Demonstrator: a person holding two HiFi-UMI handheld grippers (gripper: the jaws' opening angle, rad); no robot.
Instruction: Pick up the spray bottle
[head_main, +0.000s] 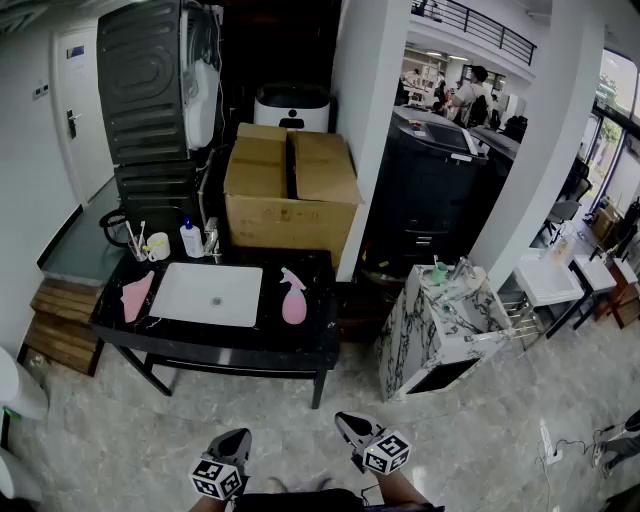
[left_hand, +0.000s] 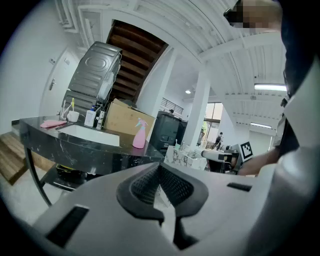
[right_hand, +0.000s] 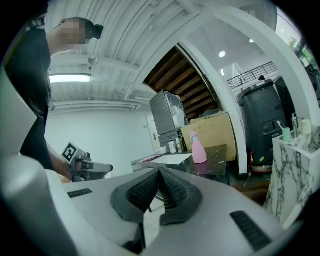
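Observation:
The pink spray bottle (head_main: 293, 297) stands upright on the black table (head_main: 300, 345), just right of a white sink basin (head_main: 207, 294). It also shows in the left gripper view as the spray bottle (left_hand: 138, 135) and in the right gripper view as the spray bottle (right_hand: 198, 148). Both grippers are held low at the bottom of the head view, well short of the table. My left gripper (head_main: 233, 443) (left_hand: 159, 167) is shut with nothing in it. The jaws of my right gripper (head_main: 350, 426) (right_hand: 160, 172) are pressed together, also holding nothing.
A large cardboard box (head_main: 290, 190) sits behind the table. On the table lie a pink cloth (head_main: 136, 296), a cup with brushes (head_main: 157, 245) and a small bottle (head_main: 191, 240). A marble-patterned cabinet (head_main: 440, 320) stands to the right, wooden steps (head_main: 60, 325) to the left.

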